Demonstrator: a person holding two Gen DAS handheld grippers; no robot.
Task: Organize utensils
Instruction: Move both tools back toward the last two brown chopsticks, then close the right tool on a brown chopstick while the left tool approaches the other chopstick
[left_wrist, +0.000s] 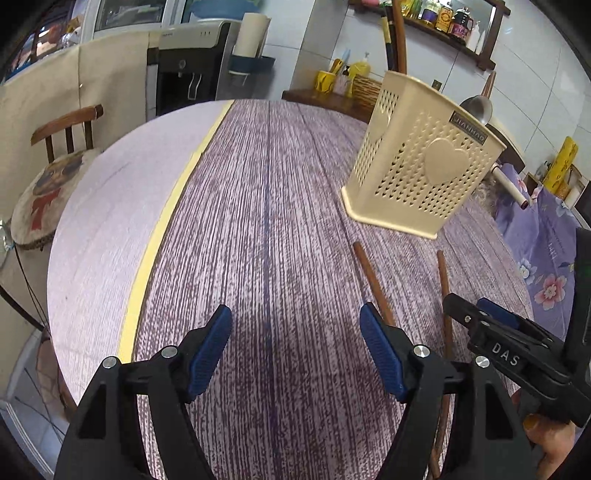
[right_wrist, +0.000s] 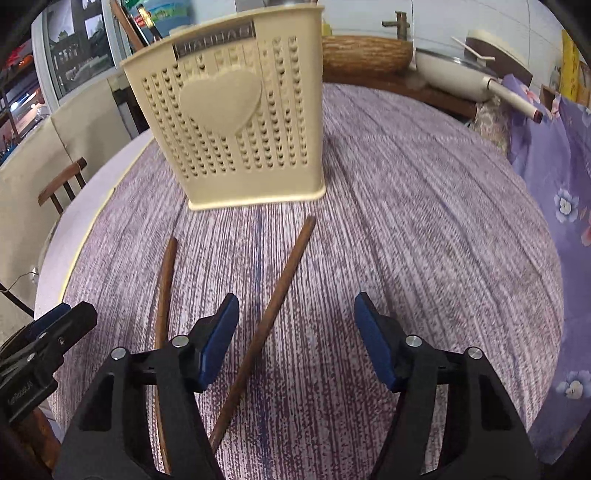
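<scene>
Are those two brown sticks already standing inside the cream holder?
No, both chopsticks lie flat on the table in front of the holder.

Left gripper (left_wrist: 295, 350) angled steeply down toward the table (left_wrist: 288, 221), jaws spread wide, nothing between the blue pads (left_wrist: 208, 350). Right gripper (right_wrist: 295, 341) likewise tilted down over the table, jaws apart, gripping nothing. Held side by side, close together, each one's tip visible at the edge of the other's view. Part of a hand (left_wrist: 550, 439) visible under the right gripper.
</scene>
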